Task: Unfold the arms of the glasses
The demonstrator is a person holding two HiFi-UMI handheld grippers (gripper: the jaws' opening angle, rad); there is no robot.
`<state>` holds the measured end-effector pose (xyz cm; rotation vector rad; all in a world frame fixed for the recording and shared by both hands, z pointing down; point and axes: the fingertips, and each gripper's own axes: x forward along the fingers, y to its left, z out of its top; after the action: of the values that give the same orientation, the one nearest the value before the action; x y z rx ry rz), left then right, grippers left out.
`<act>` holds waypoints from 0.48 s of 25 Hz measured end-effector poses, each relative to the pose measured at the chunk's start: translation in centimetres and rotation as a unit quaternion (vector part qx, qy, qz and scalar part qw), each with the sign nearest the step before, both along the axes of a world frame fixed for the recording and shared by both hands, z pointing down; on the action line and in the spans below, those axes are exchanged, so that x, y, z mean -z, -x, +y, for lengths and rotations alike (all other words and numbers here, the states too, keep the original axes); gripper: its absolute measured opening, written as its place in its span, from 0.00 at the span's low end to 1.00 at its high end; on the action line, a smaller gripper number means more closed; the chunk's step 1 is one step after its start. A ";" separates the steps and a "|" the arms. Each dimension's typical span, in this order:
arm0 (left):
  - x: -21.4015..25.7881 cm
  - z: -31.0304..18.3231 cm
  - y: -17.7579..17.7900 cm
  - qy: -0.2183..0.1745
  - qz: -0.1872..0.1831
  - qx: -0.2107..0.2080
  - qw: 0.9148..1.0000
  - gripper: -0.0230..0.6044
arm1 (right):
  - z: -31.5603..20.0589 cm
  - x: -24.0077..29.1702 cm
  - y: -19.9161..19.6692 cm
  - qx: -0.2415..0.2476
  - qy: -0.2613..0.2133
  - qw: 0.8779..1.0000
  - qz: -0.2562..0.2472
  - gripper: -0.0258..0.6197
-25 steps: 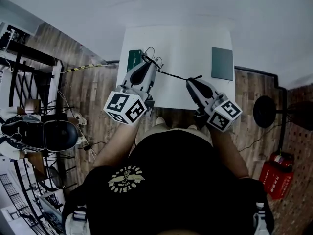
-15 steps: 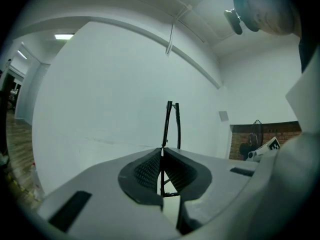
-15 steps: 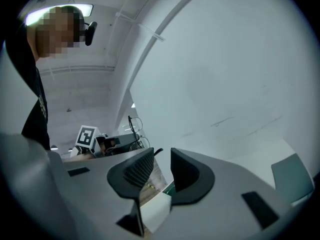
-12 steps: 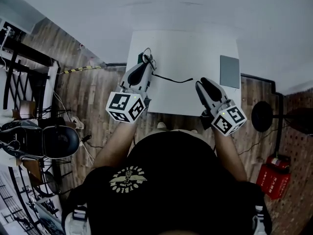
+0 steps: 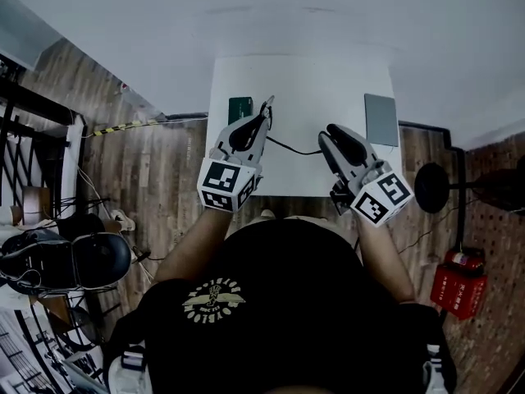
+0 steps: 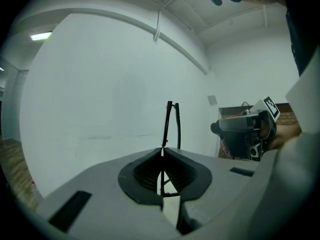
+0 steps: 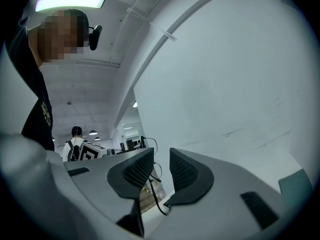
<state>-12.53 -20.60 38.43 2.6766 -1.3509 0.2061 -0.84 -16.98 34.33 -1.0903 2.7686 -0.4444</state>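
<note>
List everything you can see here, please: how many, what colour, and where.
table: one, white, ahead of the person.
glasses: one pair, thin black frame, over the table's near edge, clamped in the left gripper.
card: one, dark green, table's left side.
pad: one, grey, table's right edge.
chair: one, black, on the floor at far left.
case: one, red, on the floor at far right.
round stand base: one, black, on the floor right of the table.
person: one, black T-shirt, bottom centre.
left gripper: one, grey, shut on the glasses.
right gripper: one, grey, jaws have just been opening; a thin black arm of the glasses shows low in the gap, unpressed.
</note>
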 end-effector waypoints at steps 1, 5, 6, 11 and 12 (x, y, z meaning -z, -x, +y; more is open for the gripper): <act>-0.1 0.3 -0.5 0.000 -0.007 -0.012 1.000 0.07 | 0.1 0.3 0.5 0.001 -0.004 1.000 0.002 0.18; -0.4 1.2 -2.4 -0.014 -0.044 -0.053 0.998 0.07 | 0.6 0.8 2.2 0.009 -0.009 1.000 0.005 0.18; -0.6 1.4 -2.7 -0.016 -0.054 -0.059 0.997 0.07 | 0.7 0.8 2.6 0.012 -0.008 1.000 0.005 0.18; -1.9 2.0 -4.8 -0.018 -0.077 -0.093 0.993 0.07 | 1.2 -0.2 3.5 0.021 0.001 1.000 0.013 0.18; -2.0 2.2 -5.2 -0.021 -0.086 -0.099 0.991 0.07 | 1.3 -0.3 3.5 0.022 0.002 1.000 0.014 0.18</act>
<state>-7.35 -18.39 40.42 2.8854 -1.1405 0.4429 -4.37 -15.71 34.64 -1.0458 2.8230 -0.4442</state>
